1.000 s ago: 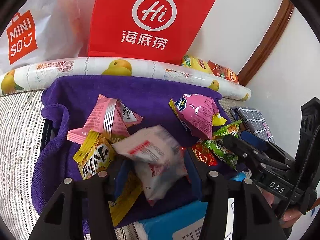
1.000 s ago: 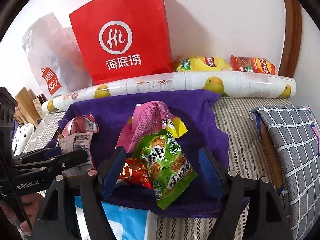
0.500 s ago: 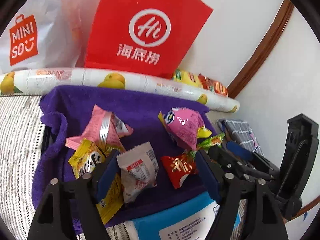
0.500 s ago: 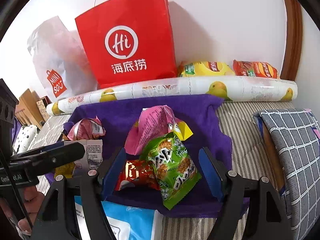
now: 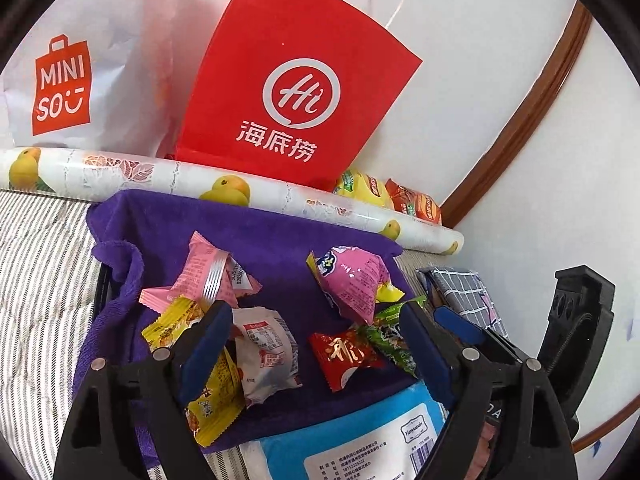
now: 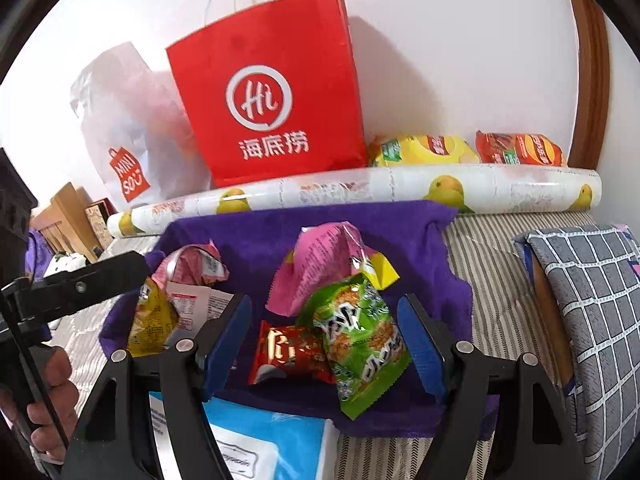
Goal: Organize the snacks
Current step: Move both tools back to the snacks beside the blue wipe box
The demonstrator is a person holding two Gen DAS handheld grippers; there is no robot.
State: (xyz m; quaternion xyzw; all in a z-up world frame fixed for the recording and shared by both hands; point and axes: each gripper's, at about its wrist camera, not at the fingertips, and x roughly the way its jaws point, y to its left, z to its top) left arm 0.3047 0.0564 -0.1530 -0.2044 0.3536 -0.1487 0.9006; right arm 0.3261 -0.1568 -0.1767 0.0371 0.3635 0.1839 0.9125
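Several snack packets lie on a purple towel (image 5: pixel 272 248). My left gripper (image 5: pixel 314 320) hovers over them with its jaws opening and nothing held. A white packet (image 5: pixel 266 356) lies loose by its left finger, beside yellow packets (image 5: pixel 176 324) and a pale pink packet (image 5: pixel 204 280). A red packet (image 5: pixel 344 354) and a pink packet (image 5: pixel 352 280) lie further right. My right gripper (image 6: pixel 324 308) stands open over the towel (image 6: pixel 400 232). A green packet (image 6: pixel 360 340) and the red packet (image 6: pixel 292 352) lie between its fingers, and the pads touch neither.
A red paper bag (image 5: pixel 296 100), a white shopping bag (image 5: pixel 80 80) and a lemon-print roll (image 6: pixel 400 192) stand behind the towel. Chip bags (image 6: pixel 424 150) lie by the wall. A blue tissue pack (image 5: pixel 360 432) sits in front and a checked cushion (image 6: pixel 580 300) to the right, all on striped bedding.
My left gripper opened and let go of the white packet, which now lies on the towel. That gripper rose and drew back a little. My right gripper stayed as it was.
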